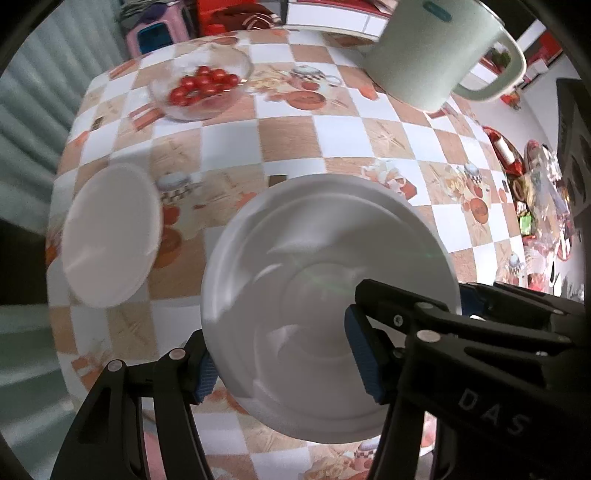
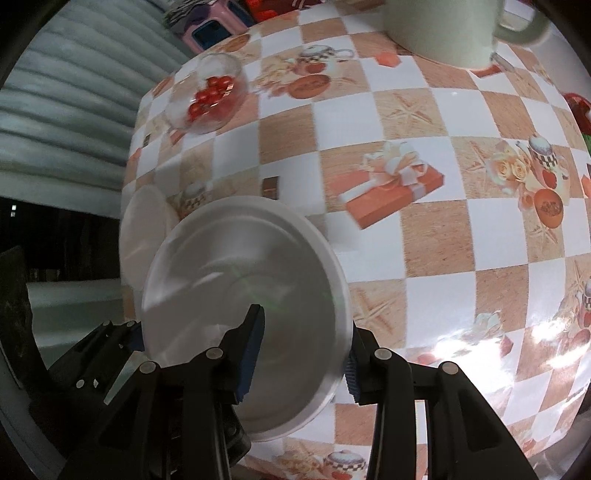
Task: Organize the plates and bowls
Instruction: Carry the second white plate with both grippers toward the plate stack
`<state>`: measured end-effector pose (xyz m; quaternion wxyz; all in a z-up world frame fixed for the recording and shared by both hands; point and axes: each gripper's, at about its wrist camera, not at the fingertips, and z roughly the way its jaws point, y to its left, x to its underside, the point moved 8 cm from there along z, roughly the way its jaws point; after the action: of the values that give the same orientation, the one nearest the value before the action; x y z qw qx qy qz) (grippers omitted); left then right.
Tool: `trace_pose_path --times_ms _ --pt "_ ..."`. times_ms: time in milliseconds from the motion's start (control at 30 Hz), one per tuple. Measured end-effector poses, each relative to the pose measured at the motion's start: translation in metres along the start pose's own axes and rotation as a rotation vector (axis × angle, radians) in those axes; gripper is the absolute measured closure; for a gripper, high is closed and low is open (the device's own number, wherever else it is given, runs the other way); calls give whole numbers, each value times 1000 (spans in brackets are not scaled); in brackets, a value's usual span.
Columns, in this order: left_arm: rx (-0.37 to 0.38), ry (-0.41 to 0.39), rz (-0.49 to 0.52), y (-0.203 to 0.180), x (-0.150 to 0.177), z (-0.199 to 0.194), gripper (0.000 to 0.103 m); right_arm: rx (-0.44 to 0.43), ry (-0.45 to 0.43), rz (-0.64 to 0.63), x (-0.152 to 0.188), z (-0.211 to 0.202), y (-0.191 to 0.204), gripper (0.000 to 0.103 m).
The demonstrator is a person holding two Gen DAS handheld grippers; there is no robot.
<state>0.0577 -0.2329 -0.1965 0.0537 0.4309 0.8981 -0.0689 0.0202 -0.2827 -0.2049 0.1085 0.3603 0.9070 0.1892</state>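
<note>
Above the checked tablecloth (image 1: 288,140), both grippers, left (image 1: 284,362) and right (image 2: 301,354), clamp one white bowl's (image 1: 314,258) rim; plate (image 1: 110,232) at nine o'clock awaits stacking.

Black left hand-held gripper (image 1: 284,363), blue ribbed pads (image 1: 364,354), silver screws, white "DAS" lettering, matching right hand-held gripper (image 2: 301,363)

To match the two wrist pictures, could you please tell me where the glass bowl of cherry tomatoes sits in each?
Left wrist: glass bowl of cherry tomatoes, upper left, on the checkered tablecloth.
Right wrist: glass bowl of cherry tomatoes, upper left, near the table edge.
Shared landmark: pale green jug, top right.
</note>
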Motion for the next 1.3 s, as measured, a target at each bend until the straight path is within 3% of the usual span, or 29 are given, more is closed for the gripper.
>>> trace_pose_path --times_ms 667,1300 --pt "-48 -89 -148 88 11 -55 38 16 -11 -194 -4 -1 109 61" --pt "-69 -99 -234 149 -8 -50 38 17 -1 -256 -31 26 158 61"
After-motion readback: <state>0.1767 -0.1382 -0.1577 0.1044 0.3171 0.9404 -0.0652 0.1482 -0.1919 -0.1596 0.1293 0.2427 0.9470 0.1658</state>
